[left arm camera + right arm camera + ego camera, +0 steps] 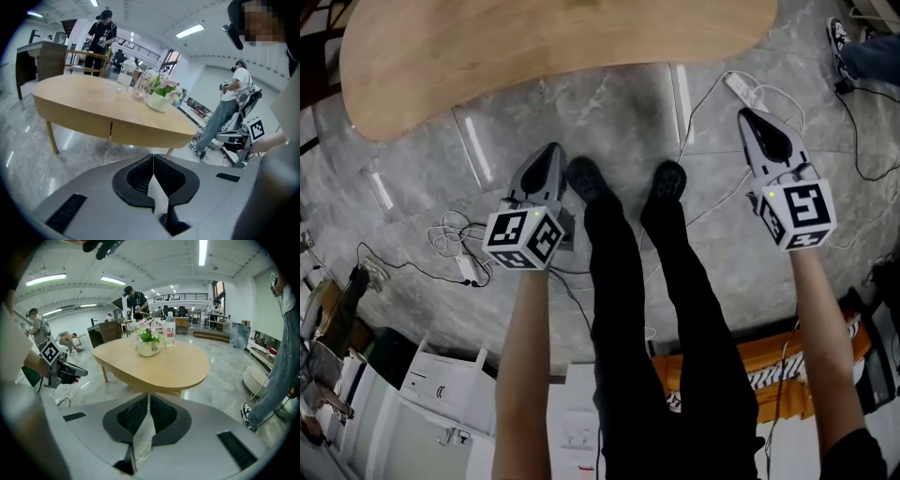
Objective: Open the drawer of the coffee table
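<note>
The pale wooden coffee table [534, 37] fills the top of the head view, over a grey marble floor. In the left gripper view its side panel shows two drawer fronts [77, 121] split by a thin vertical seam. My left gripper [553, 150] hangs short of the table's near edge, apart from it, jaws shut with nothing in them [153, 157]. My right gripper [750, 114] is out to the right beyond the tabletop's end, also shut and empty [148, 397]. Both point down and forward toward the table [164, 364].
A flower pot [149, 343], a water bottle [170, 331] and glasses stand on the table. Power strips and cables [464, 262] lie on the floor near my feet [670, 178]. White boxes [441, 394] sit behind me. Other people stand around [225, 112].
</note>
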`<state>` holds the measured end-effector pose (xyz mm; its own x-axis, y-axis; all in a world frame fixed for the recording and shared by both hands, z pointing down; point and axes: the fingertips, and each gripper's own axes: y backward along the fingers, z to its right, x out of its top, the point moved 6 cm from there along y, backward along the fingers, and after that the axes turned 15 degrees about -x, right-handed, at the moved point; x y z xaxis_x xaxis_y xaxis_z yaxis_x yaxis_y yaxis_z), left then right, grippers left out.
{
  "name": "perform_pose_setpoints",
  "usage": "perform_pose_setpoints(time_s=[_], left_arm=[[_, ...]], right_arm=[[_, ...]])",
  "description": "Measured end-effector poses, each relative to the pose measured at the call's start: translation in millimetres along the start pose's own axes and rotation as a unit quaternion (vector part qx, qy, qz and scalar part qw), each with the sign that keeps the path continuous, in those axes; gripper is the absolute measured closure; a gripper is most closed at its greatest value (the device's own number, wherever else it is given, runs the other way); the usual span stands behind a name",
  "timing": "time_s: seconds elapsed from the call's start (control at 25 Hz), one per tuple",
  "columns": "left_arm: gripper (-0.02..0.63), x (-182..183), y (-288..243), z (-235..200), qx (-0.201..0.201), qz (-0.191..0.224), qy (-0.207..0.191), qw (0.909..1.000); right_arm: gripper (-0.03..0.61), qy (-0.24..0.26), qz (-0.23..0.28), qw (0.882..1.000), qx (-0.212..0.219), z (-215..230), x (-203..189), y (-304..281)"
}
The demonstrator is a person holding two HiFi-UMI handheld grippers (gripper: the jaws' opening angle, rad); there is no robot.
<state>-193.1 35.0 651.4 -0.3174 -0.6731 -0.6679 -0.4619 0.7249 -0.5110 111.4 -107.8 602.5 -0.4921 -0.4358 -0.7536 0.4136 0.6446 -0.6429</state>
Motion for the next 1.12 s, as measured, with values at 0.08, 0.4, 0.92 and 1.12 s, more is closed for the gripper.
perform_pose_setpoints(time_s=[0.08, 0.4, 0.92, 1.12], left_arm=[[0.600, -2.1, -14.5, -22.7, -0.001, -0.004, 0.001, 1.0000], [0.532, 0.0, -49.6, -81.8, 0.005, -0.026, -0.010, 0.9996], [0.218, 15.2, -91.9, -152.8, 0.038, -0.056, -0.073, 0.9951], [0.199, 24.2, -96.9, -166.2, 0.063, -0.049, -0.065, 0.9947]], right_arm=[[0.565, 0.006, -0.004, 1.000, -0.009, 3.6, -10.2, -20.6], [0.395, 0.024, -0.025, 0.999, -0.025, 2.1, -27.3, -77.9], [0.314, 0.046, -0.040, 0.996, -0.061, -1.0, -39.6, -137.0], [0.314, 0.064, -0.048, 0.993, -0.093, 3.8, -45.0, -134.7]])
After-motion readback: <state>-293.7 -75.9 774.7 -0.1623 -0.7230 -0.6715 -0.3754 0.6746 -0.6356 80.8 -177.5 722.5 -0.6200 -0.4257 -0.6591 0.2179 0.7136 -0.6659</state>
